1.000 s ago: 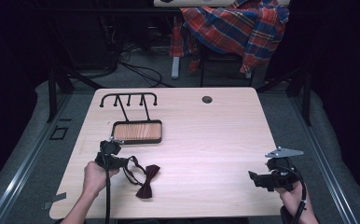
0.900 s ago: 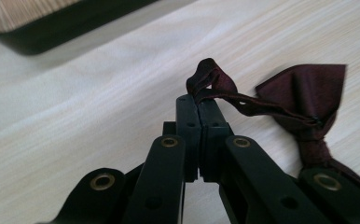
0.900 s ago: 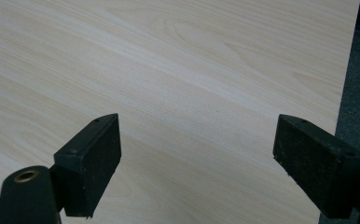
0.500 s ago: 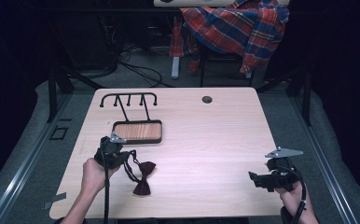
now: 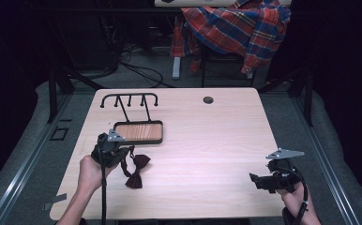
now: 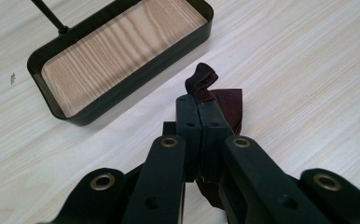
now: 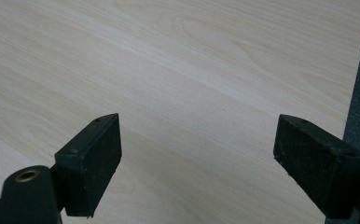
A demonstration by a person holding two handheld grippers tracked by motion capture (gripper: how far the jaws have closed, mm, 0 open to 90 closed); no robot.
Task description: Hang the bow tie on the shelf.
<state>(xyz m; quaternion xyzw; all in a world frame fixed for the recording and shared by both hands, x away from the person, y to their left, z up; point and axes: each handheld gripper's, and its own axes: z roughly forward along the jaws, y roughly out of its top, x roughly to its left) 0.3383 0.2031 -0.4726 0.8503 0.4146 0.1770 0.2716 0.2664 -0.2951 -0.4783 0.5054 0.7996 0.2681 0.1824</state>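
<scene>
While your left gripper pinches the dark red bow tie with its jaws pressed together on the cloth, the tie hangs down to the table just beside the black wood-bottomed tray. Your right gripper hovers spread wide near the table's right front corner.

high view: above the person's side, facing forward and down over the whole table | left gripper view: low and close, along its jaws toward the tray, which the high view shares | right gripper view: close, tilted down on bare tabletop near its edge
</scene>
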